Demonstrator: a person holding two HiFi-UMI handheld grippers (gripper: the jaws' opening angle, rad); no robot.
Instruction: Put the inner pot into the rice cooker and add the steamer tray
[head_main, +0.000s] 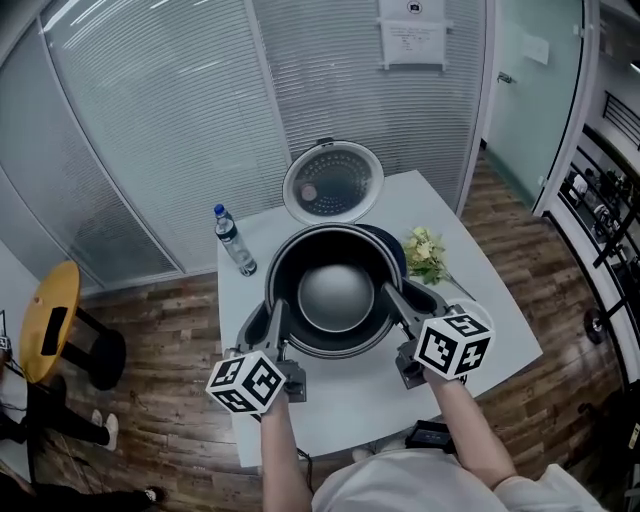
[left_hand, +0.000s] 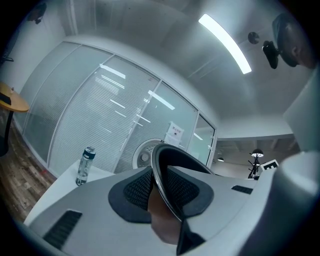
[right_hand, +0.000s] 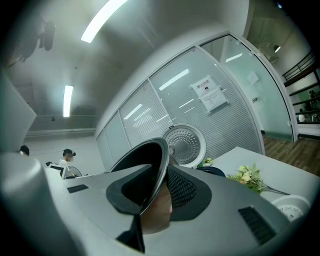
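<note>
Fingers (head_main: 279, 324) of left gripper (head_main: 277, 314) and right gripper (head_main: 396, 300) pinch the inner pot (head_main: 335, 296) by its rim at 9 and 3 o'clock, held level, rice cooker (head_main: 333, 184) just beyond at 12 o'clock.

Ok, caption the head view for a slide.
Left tool and right tool clamp the inner pot by its rim near the rice cooker's open lid.

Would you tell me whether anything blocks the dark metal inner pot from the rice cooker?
Nothing visible does: the dark round inner pot is held at the dark-blue rice cooker, whose perforated lid stands open behind.
</note>
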